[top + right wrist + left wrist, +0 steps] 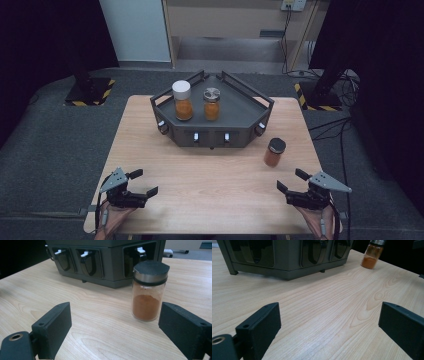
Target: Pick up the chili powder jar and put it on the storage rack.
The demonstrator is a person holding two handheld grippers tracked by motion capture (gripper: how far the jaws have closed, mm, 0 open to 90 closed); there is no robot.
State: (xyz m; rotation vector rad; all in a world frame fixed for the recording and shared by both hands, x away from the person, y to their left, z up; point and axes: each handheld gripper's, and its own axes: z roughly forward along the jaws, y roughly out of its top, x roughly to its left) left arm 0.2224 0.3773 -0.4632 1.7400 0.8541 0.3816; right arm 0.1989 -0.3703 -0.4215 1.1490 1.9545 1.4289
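Jars: we count three, all holding orange powder. Two stand on the dark rack (250, 112), white-capped jar (182, 100) and grey-capped jar (211, 103), well ahead of both claws. The black-lidded jar (274, 152) stands upright on the bench (210, 175), ahead of the right claw (291, 181) and apart from it, near its right jaw line. Left claw (144, 182) and right claw both gape wide, holding nothing. Bench is pale wood; grey floor and dark surrounds beyond. Right gripper view shows white levers (84, 253) in the rack's front bays.
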